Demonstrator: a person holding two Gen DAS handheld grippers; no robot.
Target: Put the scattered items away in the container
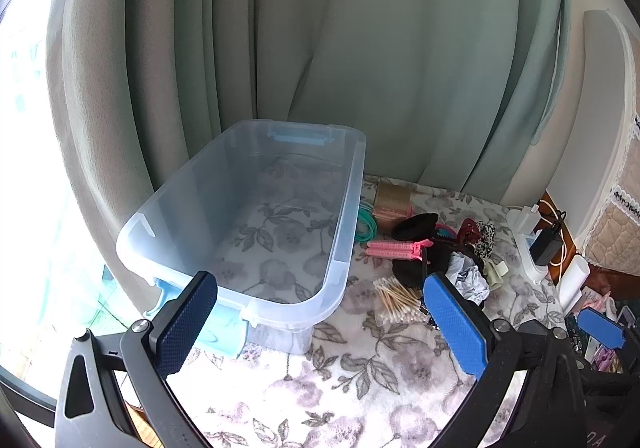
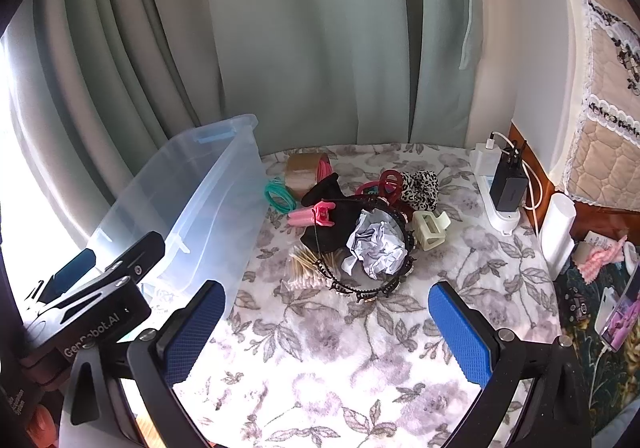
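Note:
A clear plastic bin with blue latches stands empty on the floral cloth; it also shows at the left of the right wrist view. Beside it lies a pile: crumpled paper, cotton swabs, a black toothed headband, pink hair rollers, black cloth, teal hair ties, a cream claw clip, a red claw clip, a leopard scrunchie and a tape roll. My left gripper is open near the bin's near end. My right gripper is open, short of the pile.
A white power strip with chargers and cables runs along the right edge, beside a white cylinder. A phone and small items lie further right. Curtains hang behind. The left gripper's body shows at the left.

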